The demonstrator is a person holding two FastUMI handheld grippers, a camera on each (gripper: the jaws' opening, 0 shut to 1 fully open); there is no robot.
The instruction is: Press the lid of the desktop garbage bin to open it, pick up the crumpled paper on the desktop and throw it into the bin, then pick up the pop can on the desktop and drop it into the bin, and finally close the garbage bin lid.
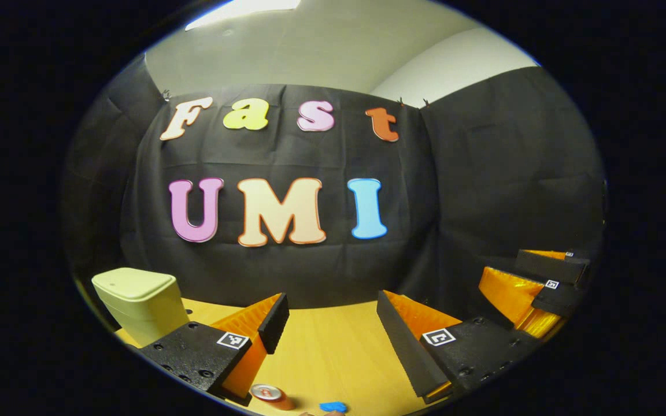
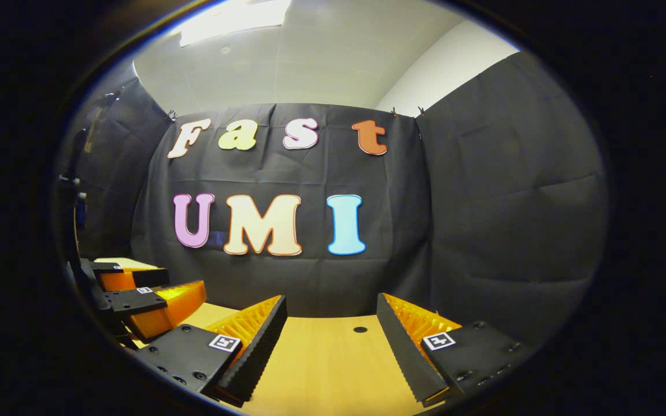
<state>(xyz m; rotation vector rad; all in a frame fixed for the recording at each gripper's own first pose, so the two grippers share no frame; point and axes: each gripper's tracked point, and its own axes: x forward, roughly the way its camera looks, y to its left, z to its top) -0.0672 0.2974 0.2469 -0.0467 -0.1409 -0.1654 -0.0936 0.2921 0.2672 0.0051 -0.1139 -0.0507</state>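
Booth backdrop and bare wood

A black cloth wall stood behind the pale wooden worktop, under a white ceiling with a lit panel. A small blue piece lay at the worktop's near edge; a dark round hole marked its surface.

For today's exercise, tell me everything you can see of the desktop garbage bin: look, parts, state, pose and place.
The garbage bin in the left gripper view is a small pale yellowish-cream box with rounded corners, seemingly smooth plastic. A seam below the top marks off its flat lid, which is shut. It stands upright on the wooden desk, near the black cloth wall, left of the left gripper. That gripper's open fingers are apart from the bin, and one partly hides its base. Nothing is seen touching it except the desk.
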